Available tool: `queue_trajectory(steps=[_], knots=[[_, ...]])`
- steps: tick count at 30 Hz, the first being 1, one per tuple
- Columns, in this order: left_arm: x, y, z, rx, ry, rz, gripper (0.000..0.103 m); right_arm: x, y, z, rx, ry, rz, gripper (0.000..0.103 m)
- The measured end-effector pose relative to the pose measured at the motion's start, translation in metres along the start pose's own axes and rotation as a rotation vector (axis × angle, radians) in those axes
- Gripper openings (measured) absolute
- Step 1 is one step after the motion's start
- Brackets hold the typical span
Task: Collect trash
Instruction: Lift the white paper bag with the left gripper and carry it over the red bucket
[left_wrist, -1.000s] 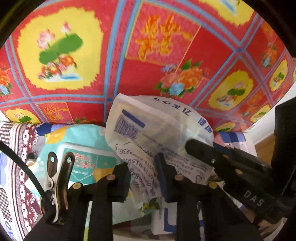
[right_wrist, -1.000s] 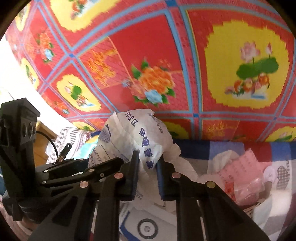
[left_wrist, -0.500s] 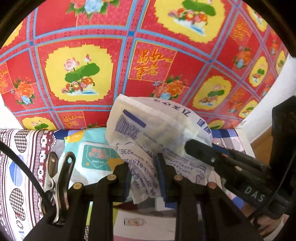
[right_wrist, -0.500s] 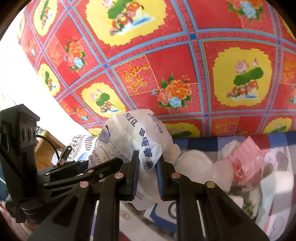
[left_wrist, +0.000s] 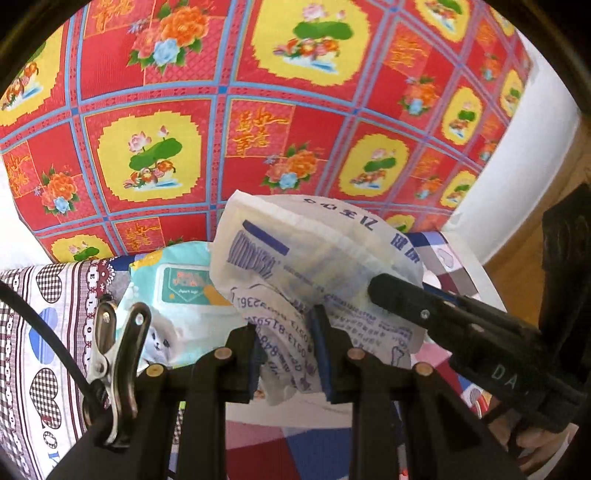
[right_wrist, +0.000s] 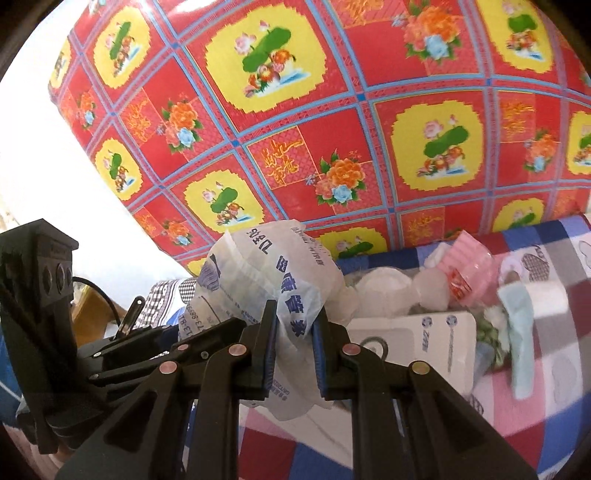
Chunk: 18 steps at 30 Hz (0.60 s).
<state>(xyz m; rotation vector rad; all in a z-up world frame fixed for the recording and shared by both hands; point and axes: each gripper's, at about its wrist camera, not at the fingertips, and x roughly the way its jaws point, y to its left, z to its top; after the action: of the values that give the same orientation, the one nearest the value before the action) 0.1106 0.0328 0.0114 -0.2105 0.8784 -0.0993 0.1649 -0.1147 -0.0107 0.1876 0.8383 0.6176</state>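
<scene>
A white plastic bag (left_wrist: 314, 266) printed with blue text hangs in the air between both grippers. My left gripper (left_wrist: 286, 354) is shut on its lower edge. My right gripper (right_wrist: 293, 339) is shut on another part of the same white plastic bag (right_wrist: 269, 273). Each gripper shows in the other's view, the right one (left_wrist: 461, 332) at the right of the left wrist view and the left one (right_wrist: 155, 347) at the lower left of the right wrist view. Loose trash lies beyond on the bed: white crumpled tissues (right_wrist: 384, 291), a pink wrapper (right_wrist: 469, 262) and a light blue cloth (right_wrist: 517, 328).
A patchwork sheet (left_wrist: 33, 332) covers the bed, backed by a red and yellow flowered cover (left_wrist: 221, 122). A teal wet-wipes pack (left_wrist: 181, 291) lies left of the bag. A white box with blue print (right_wrist: 424, 339) lies behind the bag. White wall and wood floor (left_wrist: 524, 236) are at right.
Both grippers have drawn back and up with the bag held between them; more of the flowered cover, the bed and the trash on it has come into view.
</scene>
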Motion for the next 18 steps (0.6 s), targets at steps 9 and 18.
queue_trajectory(steps=[9,18], knots=[[-0.024,-0.023,-0.019,0.075,-0.015,-0.055,0.026,-0.043,0.006,-0.028,0.045,-0.072,-0.056,0.018],[-0.037,-0.049,-0.036,0.157,-0.007,-0.124,0.026,-0.081,0.001,-0.058,0.113,-0.134,-0.122,0.018]])
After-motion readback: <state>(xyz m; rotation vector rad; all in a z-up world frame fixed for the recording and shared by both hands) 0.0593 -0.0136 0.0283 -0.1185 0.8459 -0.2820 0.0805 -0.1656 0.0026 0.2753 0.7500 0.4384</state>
